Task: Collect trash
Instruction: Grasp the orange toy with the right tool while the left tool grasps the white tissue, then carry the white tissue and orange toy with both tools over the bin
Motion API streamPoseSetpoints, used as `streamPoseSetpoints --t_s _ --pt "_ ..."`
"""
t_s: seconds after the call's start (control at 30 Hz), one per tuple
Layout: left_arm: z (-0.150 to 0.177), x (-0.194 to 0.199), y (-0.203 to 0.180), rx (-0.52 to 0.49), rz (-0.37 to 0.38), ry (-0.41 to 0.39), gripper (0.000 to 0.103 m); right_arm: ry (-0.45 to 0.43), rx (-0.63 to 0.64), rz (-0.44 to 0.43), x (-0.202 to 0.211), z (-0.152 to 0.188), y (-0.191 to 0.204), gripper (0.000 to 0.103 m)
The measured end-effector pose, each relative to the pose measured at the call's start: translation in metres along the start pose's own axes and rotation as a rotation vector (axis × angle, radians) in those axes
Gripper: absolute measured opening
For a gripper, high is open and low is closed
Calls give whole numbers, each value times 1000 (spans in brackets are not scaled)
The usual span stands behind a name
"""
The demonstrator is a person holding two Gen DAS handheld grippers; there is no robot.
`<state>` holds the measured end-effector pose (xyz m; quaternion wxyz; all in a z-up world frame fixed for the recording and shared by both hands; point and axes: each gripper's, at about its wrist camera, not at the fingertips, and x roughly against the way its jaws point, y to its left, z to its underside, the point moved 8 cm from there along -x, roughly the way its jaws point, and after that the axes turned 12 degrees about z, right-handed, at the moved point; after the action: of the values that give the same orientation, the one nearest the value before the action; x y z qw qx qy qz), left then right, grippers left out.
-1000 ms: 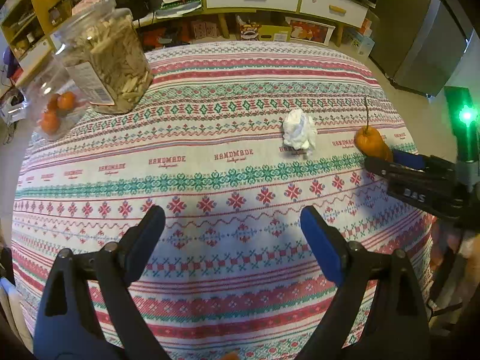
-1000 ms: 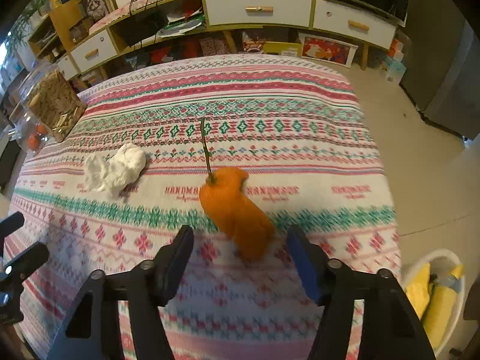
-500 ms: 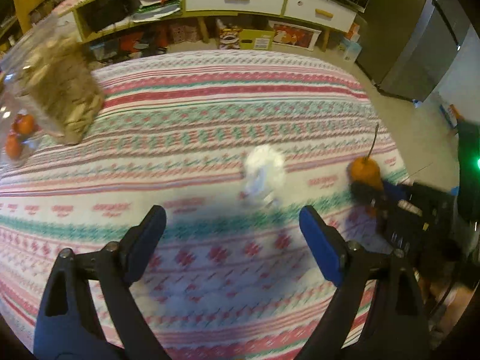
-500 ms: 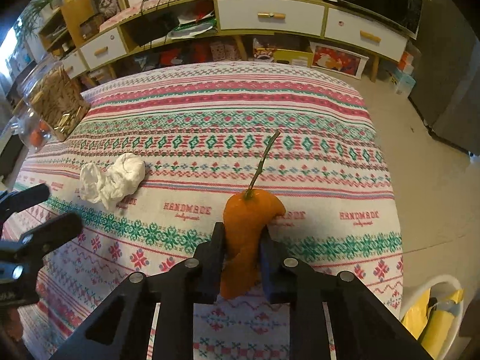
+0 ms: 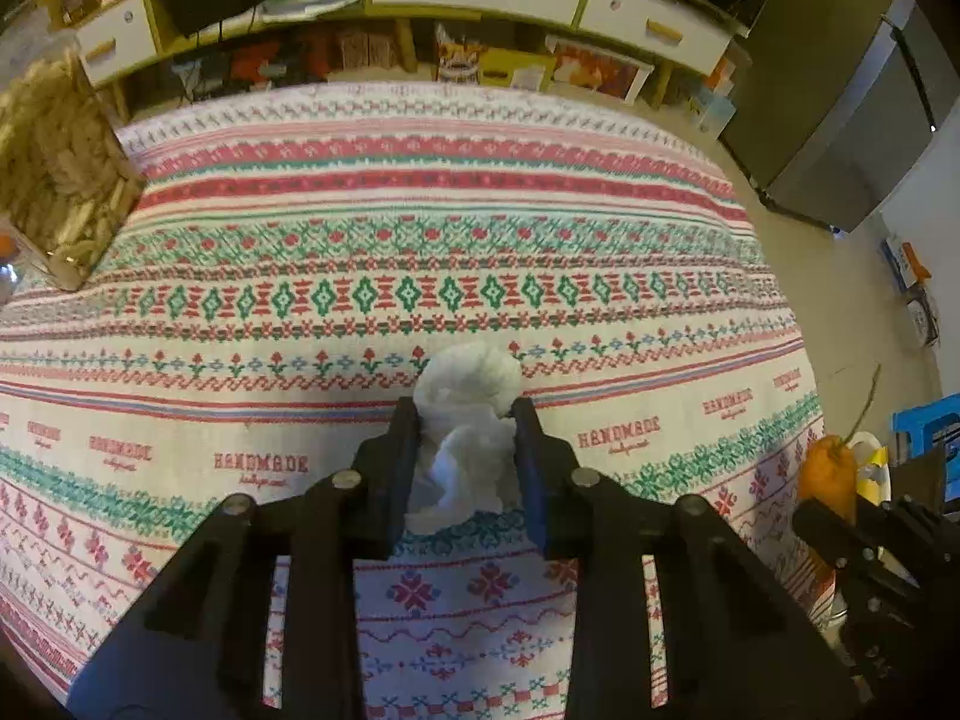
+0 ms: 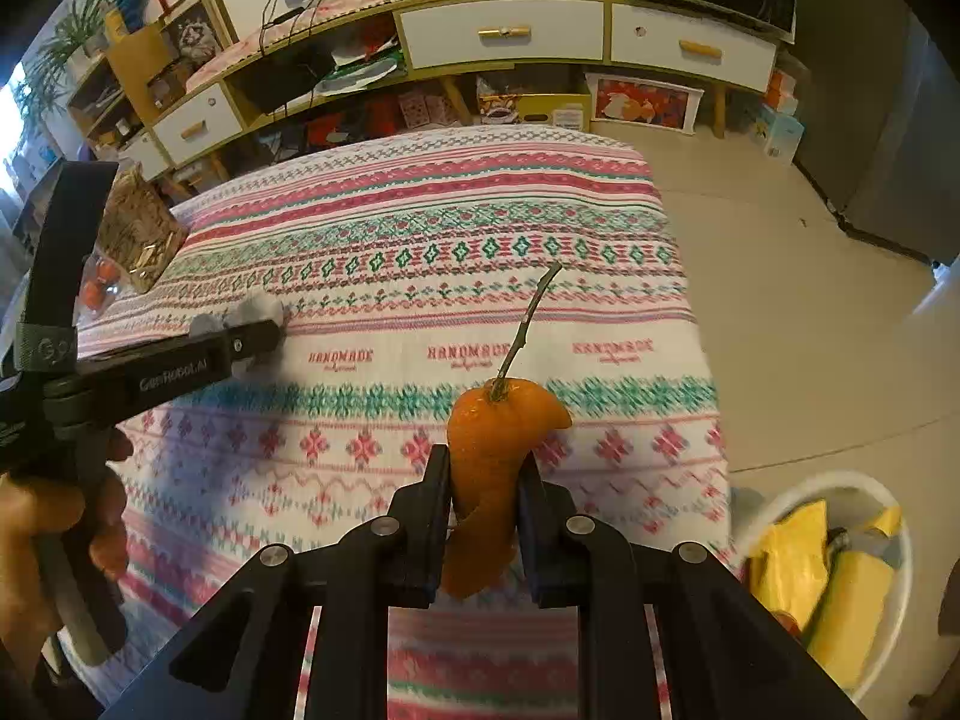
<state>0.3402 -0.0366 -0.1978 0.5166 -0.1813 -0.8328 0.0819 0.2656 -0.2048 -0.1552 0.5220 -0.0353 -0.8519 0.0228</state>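
Risks first, all placed against bin (image 6: 864,516) on floor off surface's (image 5: 420,228) right edge.
- Tissue wad (image 5: 465,414) soft — your left claw (image 5: 465,456) may pinch only loose fold; wad could slip free on lift.
- Orange peel (image 6: 498,456) curled, thin; may tear or swing on way to bin.
- Your hands close together — claws could clash.

Left claw: just closed, clamped on tissue, wad well left of bin. Right claw (image 6: 483,498): clamped on peel, raised off surface, just left of bin.

jar (image 5: 54,180) cropped, bin (image 6: 840,588) partly cut off
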Motion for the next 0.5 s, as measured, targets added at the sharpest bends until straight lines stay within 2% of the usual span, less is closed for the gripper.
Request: streamPoseSetpoints --t_s 0.17,0.5 --pt "18 24 -20 -62 -10 -16 32 -13 5 2 24 10 -6 21" --pt "58 81 -71 -188 63 -56 32 -40 -32 15 75 38 -30 21"
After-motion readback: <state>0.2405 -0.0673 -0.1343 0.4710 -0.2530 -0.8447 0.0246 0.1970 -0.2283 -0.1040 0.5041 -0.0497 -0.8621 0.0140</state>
